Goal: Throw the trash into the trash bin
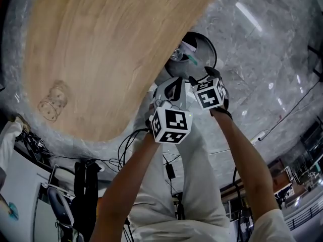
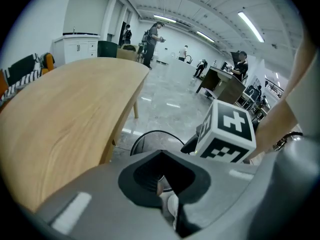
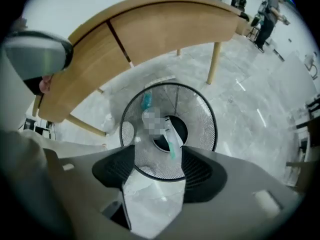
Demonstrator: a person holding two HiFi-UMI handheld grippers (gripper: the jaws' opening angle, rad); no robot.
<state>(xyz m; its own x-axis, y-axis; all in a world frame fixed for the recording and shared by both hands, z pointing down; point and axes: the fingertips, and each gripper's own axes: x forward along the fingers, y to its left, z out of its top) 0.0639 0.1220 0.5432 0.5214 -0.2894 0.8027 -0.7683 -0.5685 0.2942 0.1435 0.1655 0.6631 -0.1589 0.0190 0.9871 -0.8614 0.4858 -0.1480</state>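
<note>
The drop looks done; the right gripper (image 3: 155,173) hangs released and empty over the trash bin (image 3: 209,115) at frame centre, trash (image 3: 170,143) lying inside. Meanwhile the left gripper (image 2: 162,185) sits clenched, seemingly empty; next, lift clear of the rim.

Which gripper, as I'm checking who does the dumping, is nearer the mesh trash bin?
Right. The right gripper hangs directly above the trash bin, jaws open and pointing into it; the left gripper sits farther back, the bin's rim beyond its jaws.
</note>
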